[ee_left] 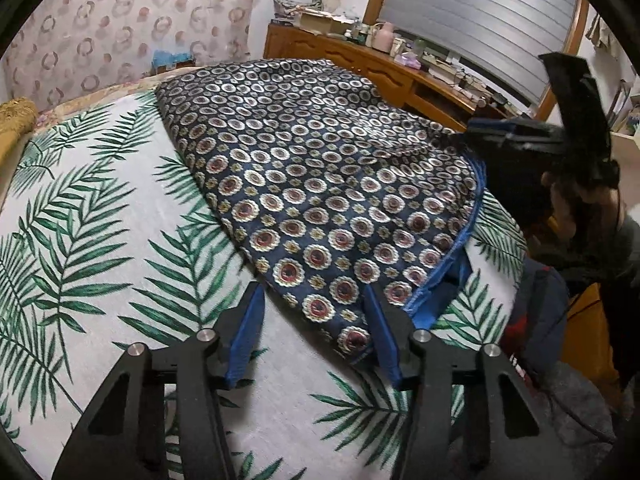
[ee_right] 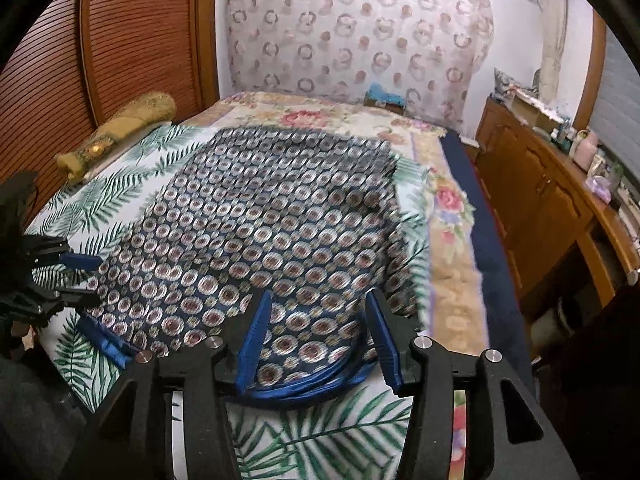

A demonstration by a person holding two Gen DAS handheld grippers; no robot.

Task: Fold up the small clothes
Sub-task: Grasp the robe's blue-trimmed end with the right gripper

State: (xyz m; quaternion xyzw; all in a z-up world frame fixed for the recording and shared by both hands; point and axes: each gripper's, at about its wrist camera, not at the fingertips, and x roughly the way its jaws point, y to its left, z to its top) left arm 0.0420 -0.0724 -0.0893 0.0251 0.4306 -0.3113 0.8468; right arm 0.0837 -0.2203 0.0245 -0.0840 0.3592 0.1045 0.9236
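Note:
A navy garment with a round medallion print (ee_left: 320, 184) lies spread on a palm-leaf sheet (ee_left: 100, 220); its blue trimmed edge (ee_left: 444, 280) faces the bed's near side. My left gripper (ee_left: 314, 290) is open, its blue fingers (ee_left: 250, 328) either side of the garment's near corner, holding nothing. It also shows at the left edge of the right wrist view (ee_right: 80, 280). My right gripper (ee_right: 318, 300) is open over the garment (ee_right: 260, 220) just above the blue hem (ee_right: 304, 390). It also shows in the left wrist view (ee_left: 576, 92), raised at the garment's right end.
The bed carries a floral blanket (ee_right: 452, 208) on its right side and a yellow bolster (ee_right: 120, 128) at the left. A wooden dresser (ee_left: 384, 68) with clutter stands along the window wall. A wooden slatted panel (ee_right: 132, 40) and patterned curtain (ee_right: 352, 28) stand behind the bed.

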